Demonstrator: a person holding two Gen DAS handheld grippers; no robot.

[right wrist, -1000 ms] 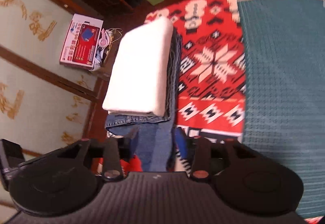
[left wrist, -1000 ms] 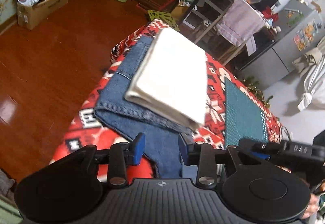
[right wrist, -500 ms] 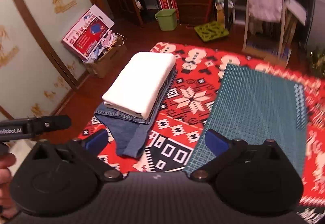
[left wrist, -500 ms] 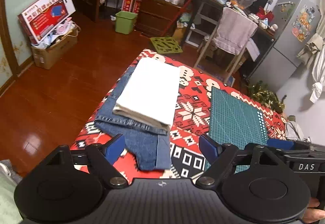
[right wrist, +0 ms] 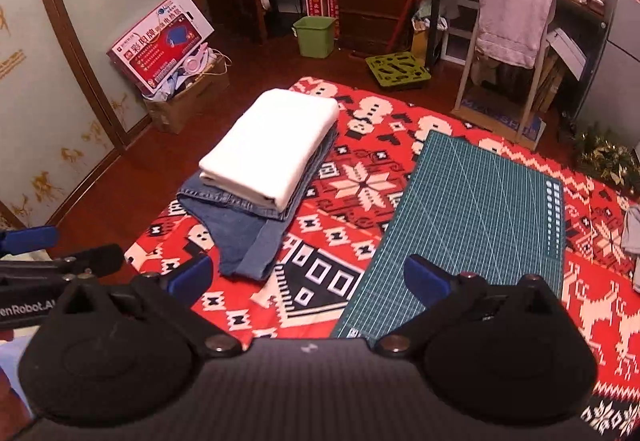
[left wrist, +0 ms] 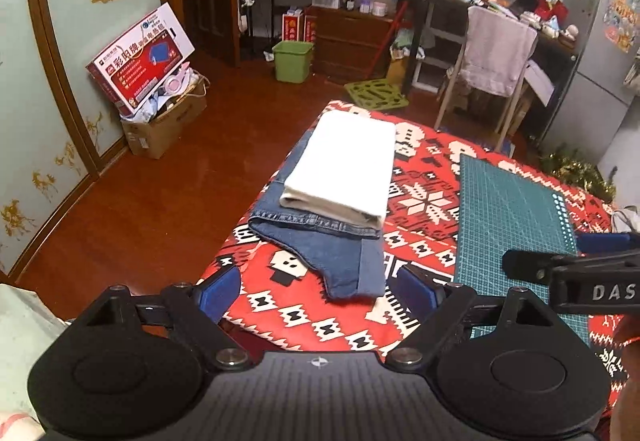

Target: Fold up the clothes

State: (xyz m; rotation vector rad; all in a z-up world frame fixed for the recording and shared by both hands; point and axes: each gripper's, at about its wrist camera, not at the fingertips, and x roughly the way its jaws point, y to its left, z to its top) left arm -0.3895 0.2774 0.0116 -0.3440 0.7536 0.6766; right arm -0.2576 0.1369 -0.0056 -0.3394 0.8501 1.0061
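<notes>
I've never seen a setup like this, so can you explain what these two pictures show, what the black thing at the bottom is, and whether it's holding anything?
There is no robot here. A person carries a handheld gripper in each hand, and each has a wide-angle camera looking forward along its two fingers. The black shape at the bottom is the gripper's own body.

One picture comes from the left gripper, the other from the right gripper. Both have their blue-tipped fingers spread apart and hold nothing.

Ahead is a surface covered by a red patterned cloth. On it lie folded blue jeans with a folded white garment stacked on top. Beside the stack is a green cutting mat. Behind is a cluttered room.
</notes>
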